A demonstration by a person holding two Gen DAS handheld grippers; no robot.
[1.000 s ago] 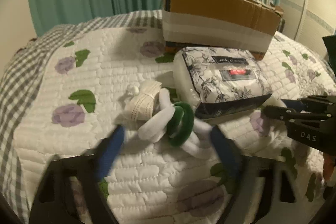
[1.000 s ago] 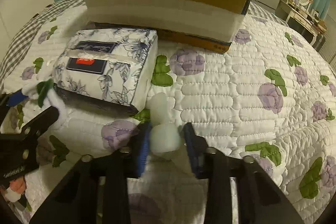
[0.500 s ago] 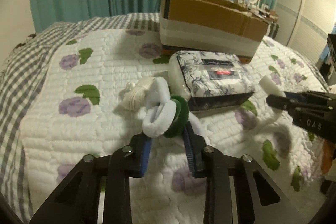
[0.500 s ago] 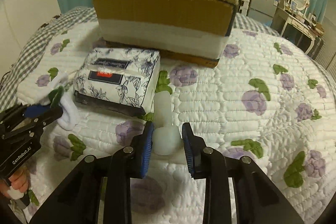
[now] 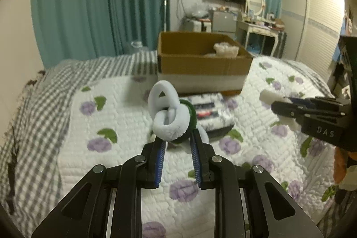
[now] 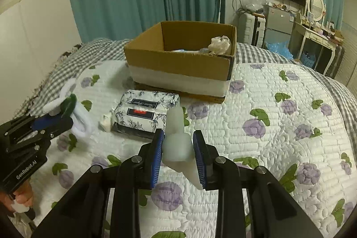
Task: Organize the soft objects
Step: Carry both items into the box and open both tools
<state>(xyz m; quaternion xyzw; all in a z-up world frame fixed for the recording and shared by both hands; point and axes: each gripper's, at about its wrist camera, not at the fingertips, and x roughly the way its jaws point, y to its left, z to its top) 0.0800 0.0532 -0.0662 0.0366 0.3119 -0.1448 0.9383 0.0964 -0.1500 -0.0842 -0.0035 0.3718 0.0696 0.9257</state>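
My left gripper [image 5: 177, 141] is shut on a bundle of linked plush rings [image 5: 168, 114], white and dark green, held up above the bed. It also shows in the right wrist view [image 6: 69, 108]. My right gripper [image 6: 178, 144] is shut on a soft white piece [image 6: 177, 144], lifted off the quilt; its tip shows in the left wrist view [image 5: 268, 95]. An open cardboard box [image 6: 178, 64] stands ahead on the bed with soft items inside [image 6: 219, 45]. A floral tissue pack [image 6: 146, 110] lies in front of the box.
A small white lace bundle [image 6: 106, 123] lies left of the tissue pack. The quilt [image 6: 279, 126] with purple flowers covers the bed. Teal curtains, a dresser, a mirror and a fridge stand behind the bed.
Both grippers have risen from the quilt with their objects. The left gripper closed on the plush rings and lifted them. The box interior has come into view.
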